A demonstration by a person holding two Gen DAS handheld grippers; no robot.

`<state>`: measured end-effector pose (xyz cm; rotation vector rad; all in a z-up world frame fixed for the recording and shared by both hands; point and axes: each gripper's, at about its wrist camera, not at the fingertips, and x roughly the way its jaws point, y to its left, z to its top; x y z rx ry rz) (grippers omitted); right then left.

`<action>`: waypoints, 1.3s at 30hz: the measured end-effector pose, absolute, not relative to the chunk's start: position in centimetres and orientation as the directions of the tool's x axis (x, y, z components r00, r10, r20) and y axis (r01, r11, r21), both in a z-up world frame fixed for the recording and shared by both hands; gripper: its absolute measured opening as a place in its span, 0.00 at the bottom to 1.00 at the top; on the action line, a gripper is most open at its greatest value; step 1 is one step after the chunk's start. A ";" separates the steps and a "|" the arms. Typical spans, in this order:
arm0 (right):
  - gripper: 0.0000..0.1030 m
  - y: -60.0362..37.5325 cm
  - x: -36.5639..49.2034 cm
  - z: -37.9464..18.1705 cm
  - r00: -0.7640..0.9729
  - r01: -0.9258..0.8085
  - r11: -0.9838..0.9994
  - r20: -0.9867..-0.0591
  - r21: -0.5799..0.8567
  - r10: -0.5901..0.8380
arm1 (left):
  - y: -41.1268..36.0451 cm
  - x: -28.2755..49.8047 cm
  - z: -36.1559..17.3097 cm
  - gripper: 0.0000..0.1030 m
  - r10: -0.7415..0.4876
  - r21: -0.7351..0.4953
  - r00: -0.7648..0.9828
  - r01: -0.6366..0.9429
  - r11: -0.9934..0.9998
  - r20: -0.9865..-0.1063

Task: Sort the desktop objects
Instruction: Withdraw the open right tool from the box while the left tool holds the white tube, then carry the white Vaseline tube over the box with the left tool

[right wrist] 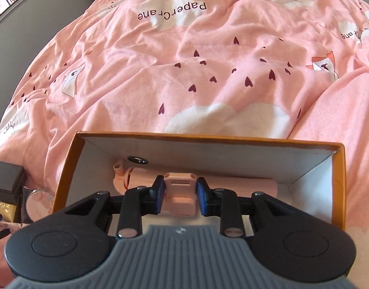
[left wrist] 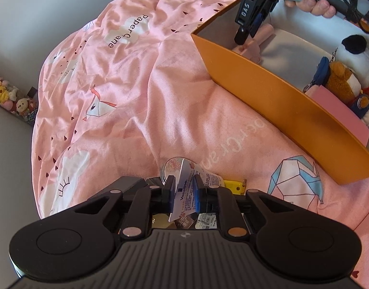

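So the left gripper (left wrist: 183, 192) has its jaws nearly closed on a white Vaseline tube (left wrist: 184, 187), pinching it across the flat, squashed part of the body. The tube sits in the little pile of stuff at the near edge of the bed (left wrist: 136, 96), just beside a round tin (left wrist: 170, 166) and a yellow thing (left wrist: 235, 185) I can't make out. My guess is the tube is light and squishy, so a side pinch on the flat section should be fine, but the plastic looks slick and could slide out if it's squeezed near the fat end.

The right gripper (right wrist: 180, 192) is down inside the orange box (right wrist: 208, 139), jaws partly open with a pink plastic gadget (right wrist: 179, 192) between the pads; they look right up against its sides, so I'd call it held. That one looks rigid and light, with flat sides, easy to grab across the blocky part. It's at the box's far wall, with a longer pink piece (right wrist: 256, 185) lying behind it. Plush toys (left wrist: 345, 79) are at the box's other end.
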<state>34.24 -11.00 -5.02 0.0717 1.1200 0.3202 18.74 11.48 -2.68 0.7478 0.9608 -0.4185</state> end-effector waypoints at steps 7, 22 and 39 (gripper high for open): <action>0.32 -11.4 34.1 -5.4 0.411 -0.245 0.939 -0.851 0.241 0.326 | 11.3 18.6 -2.3 0.07 -0.005 0.363 0.540 0.572 0.735 -0.842; 0.44 -14.8 24.1 0.9 0.530 -0.381 0.902 -0.752 0.201 0.392 | 9.9 16.9 3.3 0.02 -0.114 0.201 0.593 0.439 0.876 -0.797; 0.52 -17.6 18.7 -1.4 0.623 -0.317 0.929 -0.696 0.193 0.357 | 2.0 19.1 6.4 0.02 -0.280 -0.027 0.597 0.395 0.918 -0.752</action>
